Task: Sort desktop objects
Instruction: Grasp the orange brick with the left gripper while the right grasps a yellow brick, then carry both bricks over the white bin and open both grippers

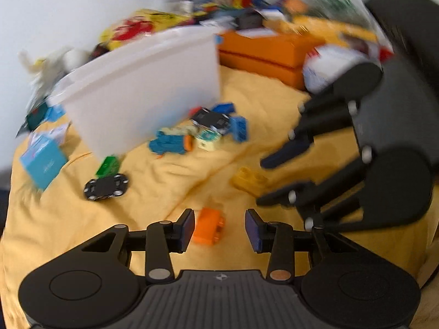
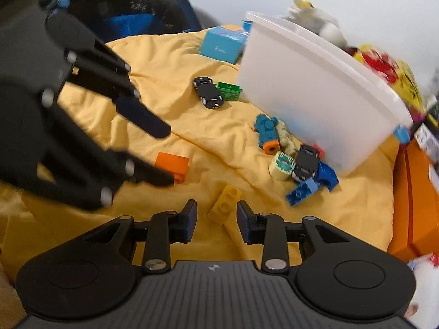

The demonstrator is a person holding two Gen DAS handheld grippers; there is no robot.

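Left wrist view: left of the white bin (image 1: 142, 87) lies a blue box (image 1: 44, 161); below the bin, the left gripper (image 1: 219, 229) stands partly spread around an orange brick (image 1: 208, 226), untouched. Further right, the right gripper (image 1: 260, 181) straddles a yellow brick (image 1: 248, 181), pads apart.

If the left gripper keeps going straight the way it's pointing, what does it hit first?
Most likely the orange brick: it lies on the yellow cloth right ahead of the left gripper, in line with the gap between its open jaws. Depth is hard to judge, so it may meet the cloth beside it.
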